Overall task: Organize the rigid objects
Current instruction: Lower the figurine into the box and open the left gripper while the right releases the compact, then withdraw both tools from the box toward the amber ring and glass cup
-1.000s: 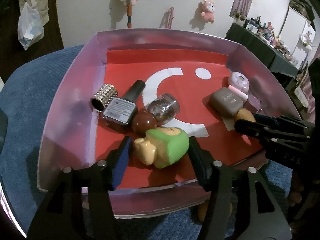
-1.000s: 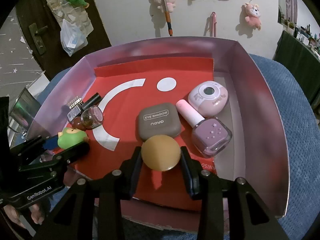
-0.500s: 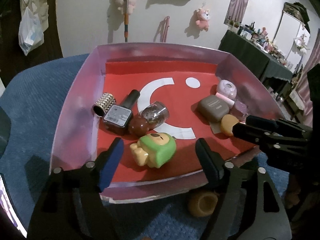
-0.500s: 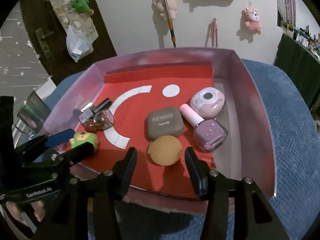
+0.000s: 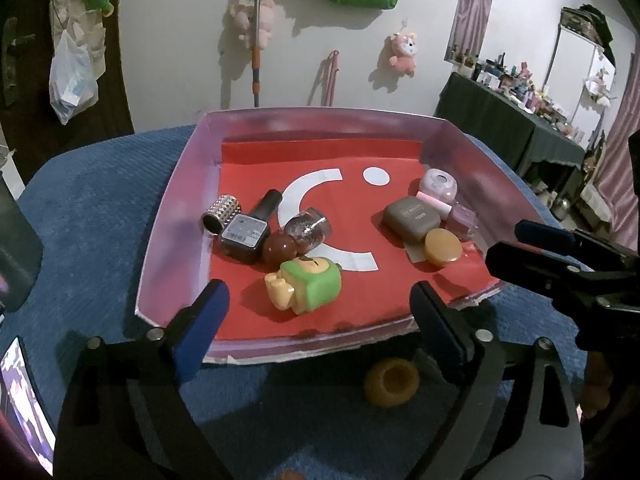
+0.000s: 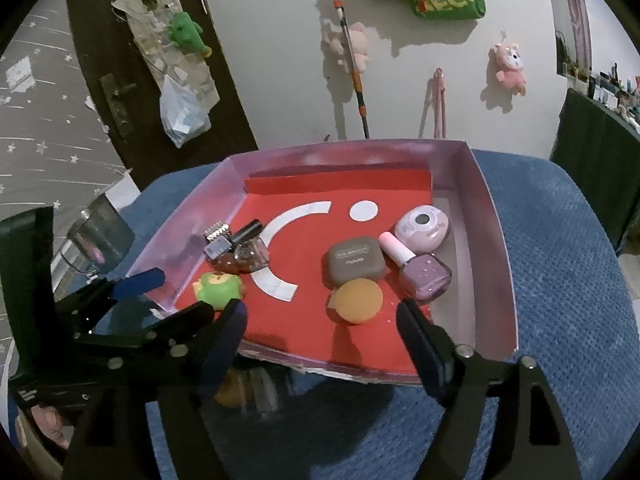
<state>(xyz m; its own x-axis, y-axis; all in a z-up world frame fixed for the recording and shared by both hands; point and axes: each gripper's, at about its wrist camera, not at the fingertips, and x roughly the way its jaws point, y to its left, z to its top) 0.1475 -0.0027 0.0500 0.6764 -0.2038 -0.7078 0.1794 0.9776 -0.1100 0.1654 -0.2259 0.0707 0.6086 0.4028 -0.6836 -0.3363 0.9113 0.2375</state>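
A shallow box (image 5: pixel 172 216) with a red floor holds the objects. On its left lie a green toy (image 5: pixel 308 285), a dark nail polish bottle (image 5: pixel 248 230), a studded silver cap (image 5: pixel 222 213), a brown ball (image 5: pixel 280 246) and a glitter jar (image 5: pixel 310 227). On its right lie a brown compact (image 6: pixel 356 262), a round orange lid (image 6: pixel 358 301), a purple nail polish (image 6: pixel 420 270) and a pink round case (image 6: pixel 422 226). My left gripper (image 5: pixel 316 320) is open and empty at the box's near edge. My right gripper (image 6: pixel 320 338) is open and empty before the orange lid.
The box sits on a blue cushioned seat (image 5: pixel 100 200). A small orange cup (image 5: pixel 392 384) lies on the seat in front of the box. A glass (image 6: pixel 98 228) stands at the left. A dark table with clutter (image 5: pixel 520 128) is at the far right.
Both grippers opened wider and pulled back out of the box. The green toy and the orange lid stay where they were let go.
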